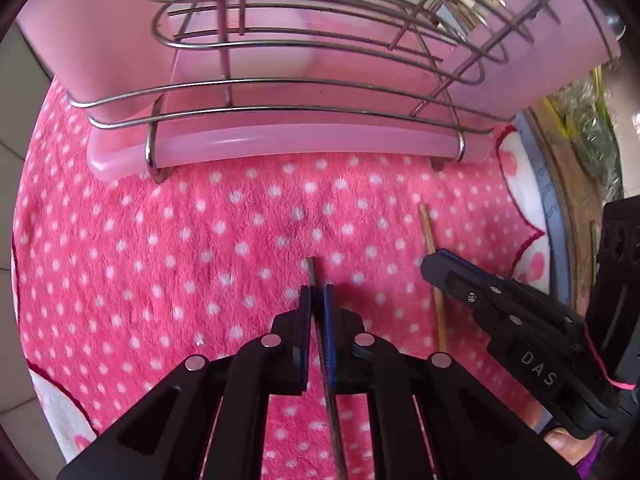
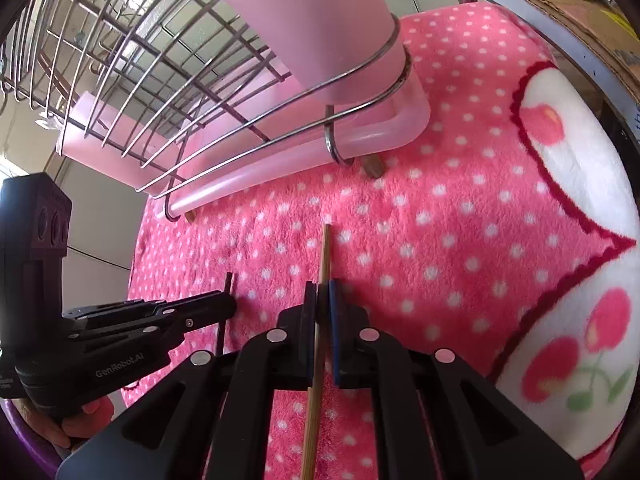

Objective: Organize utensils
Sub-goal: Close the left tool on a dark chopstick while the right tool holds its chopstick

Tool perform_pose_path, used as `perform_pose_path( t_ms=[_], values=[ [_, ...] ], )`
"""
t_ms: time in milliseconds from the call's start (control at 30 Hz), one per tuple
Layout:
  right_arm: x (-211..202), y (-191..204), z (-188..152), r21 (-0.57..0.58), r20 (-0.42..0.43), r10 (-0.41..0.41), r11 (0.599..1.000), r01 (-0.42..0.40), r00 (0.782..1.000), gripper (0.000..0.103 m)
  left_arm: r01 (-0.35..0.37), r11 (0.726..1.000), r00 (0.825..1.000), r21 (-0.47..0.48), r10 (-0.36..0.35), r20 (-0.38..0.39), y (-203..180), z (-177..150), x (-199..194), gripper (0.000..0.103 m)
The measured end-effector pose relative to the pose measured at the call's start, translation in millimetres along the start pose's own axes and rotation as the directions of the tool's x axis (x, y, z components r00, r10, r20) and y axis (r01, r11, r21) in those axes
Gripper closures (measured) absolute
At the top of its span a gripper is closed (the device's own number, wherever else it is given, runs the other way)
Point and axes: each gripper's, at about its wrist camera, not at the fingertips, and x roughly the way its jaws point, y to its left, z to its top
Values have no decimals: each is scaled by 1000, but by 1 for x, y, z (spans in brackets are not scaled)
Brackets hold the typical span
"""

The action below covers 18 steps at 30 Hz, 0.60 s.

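Only the right wrist view shows the cherry-print cloth (image 2: 560, 208).

Both cameras ride on the grippers and look steeply down along their own fingers, close above a pink dotted blanket (image 1: 200, 248). The left wrist view faces the wire rack (image 1: 304, 80) on its pink tray (image 1: 280, 148) nearly square on. The right wrist view sees the same rack from its right corner. Each view catches the other gripper: the right gripper (image 1: 430, 264) at the left view's right edge, the left gripper (image 2: 230, 304) at the right view's left edge.
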Motion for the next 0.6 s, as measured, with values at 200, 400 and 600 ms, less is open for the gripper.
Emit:
perform_pose_path(
  t_ms=[200,400,600],
  values=[
    [-19,-3,-2,11,40,35,999,-35,999,96,57,998,995,8,-57,82,4,-11,-29,98],
    [-55,9,-3,-29,148,79,997,-75,986,96,115,993,971,31,-119,209,6,-25,-68,99],
    [-50,18,6,-71,57,22,997,-18,998,96,99,992,958,72,-114,262,11,-37,-92,99]
  ],
)
